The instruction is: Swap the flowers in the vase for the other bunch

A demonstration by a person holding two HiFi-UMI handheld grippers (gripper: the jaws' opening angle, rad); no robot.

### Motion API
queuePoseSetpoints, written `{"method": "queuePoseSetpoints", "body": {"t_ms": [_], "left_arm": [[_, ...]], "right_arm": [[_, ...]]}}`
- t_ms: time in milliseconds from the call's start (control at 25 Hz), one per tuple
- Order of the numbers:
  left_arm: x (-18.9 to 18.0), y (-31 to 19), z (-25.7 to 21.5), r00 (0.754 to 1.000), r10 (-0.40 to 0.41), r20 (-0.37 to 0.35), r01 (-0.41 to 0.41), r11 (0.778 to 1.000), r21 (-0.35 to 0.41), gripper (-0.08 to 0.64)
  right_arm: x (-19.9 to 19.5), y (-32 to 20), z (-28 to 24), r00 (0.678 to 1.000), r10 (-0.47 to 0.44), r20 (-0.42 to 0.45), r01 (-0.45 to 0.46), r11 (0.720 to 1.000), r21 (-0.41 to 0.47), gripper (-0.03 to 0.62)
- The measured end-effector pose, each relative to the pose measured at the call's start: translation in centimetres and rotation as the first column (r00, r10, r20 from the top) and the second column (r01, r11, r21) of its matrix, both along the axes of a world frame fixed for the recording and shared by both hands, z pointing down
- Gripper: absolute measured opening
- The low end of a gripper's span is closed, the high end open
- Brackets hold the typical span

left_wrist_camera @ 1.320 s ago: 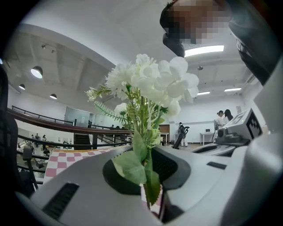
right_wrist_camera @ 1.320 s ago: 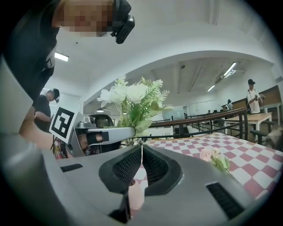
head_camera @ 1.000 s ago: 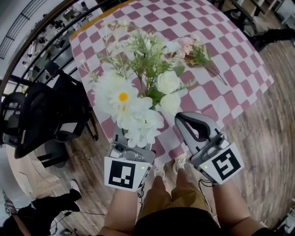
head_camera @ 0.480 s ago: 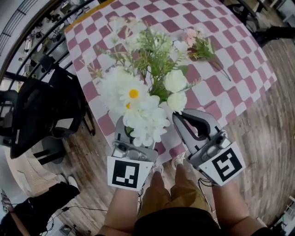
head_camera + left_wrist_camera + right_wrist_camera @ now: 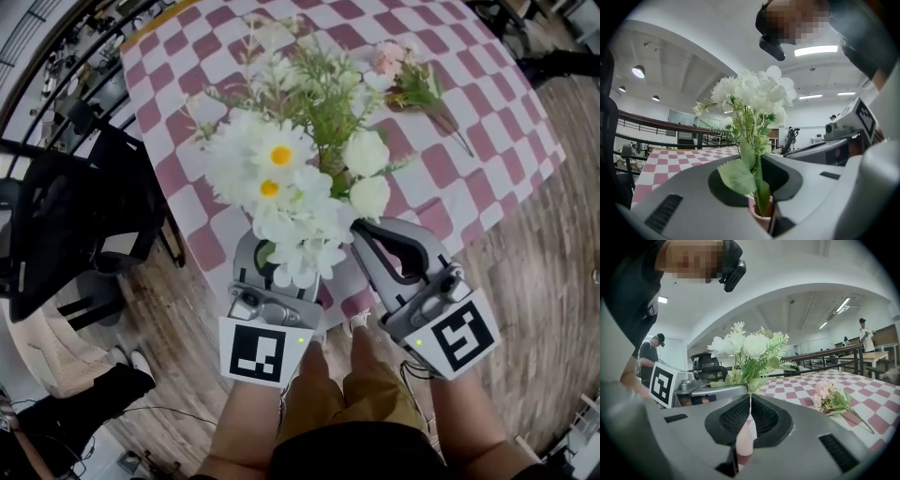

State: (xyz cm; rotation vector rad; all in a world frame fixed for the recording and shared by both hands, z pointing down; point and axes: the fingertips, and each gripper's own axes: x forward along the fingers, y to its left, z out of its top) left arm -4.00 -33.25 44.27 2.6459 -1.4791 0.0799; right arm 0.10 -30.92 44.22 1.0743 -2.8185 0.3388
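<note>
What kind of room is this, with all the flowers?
Probably a big open office or lab hall: a black office chair, a long railing, strip ceiling lights.

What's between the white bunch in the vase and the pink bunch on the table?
Only bare checked tablecloth, from the white bunch to the pink bunch; clearest in the right gripper view, and the head view agrees.

The pink-and-white checked cloth [image 5: 506, 141] in front of you looks matt and woven, and the floor [image 5: 544, 309] under you is wood planking with a dull sheen. Your vase [image 5: 761, 213] looks smooth and pink, and the flowers [image 5: 281, 187] in it have soft, fabric-like petals and plastic-looking stems.
</note>
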Motion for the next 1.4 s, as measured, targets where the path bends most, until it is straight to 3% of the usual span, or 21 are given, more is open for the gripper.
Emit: {"method": "queuePoseSetpoints", "body": {"t_ms": [320,520,1040,1400], "left_arm": [[0.2,0.4,1.7,1.000,-0.005,-0.013,0.005,1.000,0.016,0.067],[0.5,1.0,2.2,1.000,0.003,0.015,-0.004,1.000,0.030,0.069],[1.0,2.7,3.4,0.996,0.012,0.092,-0.014,1.000,0.022,0.171],[0.3,4.3,4.1,0.994,-0.005,0.114,0.005,1.000,-0.004,0.183]], "right_arm": [[0.1,0.4,1.3,1.000,0.004,0.001,-0.003,1.000,-0.015,0.035],[-0.1,0.8,2.1,1.000,-0.005,-0.006,0.005,1.000,-0.031,0.035],[-0.4,1.5,2.4,1.000,-0.009,-0.001,0.009,0.999,-0.031,0.035],[-0.5,2.1,2.4,1.000,-0.016,-0.001,0.016,0.999,-0.033,0.035]]}}
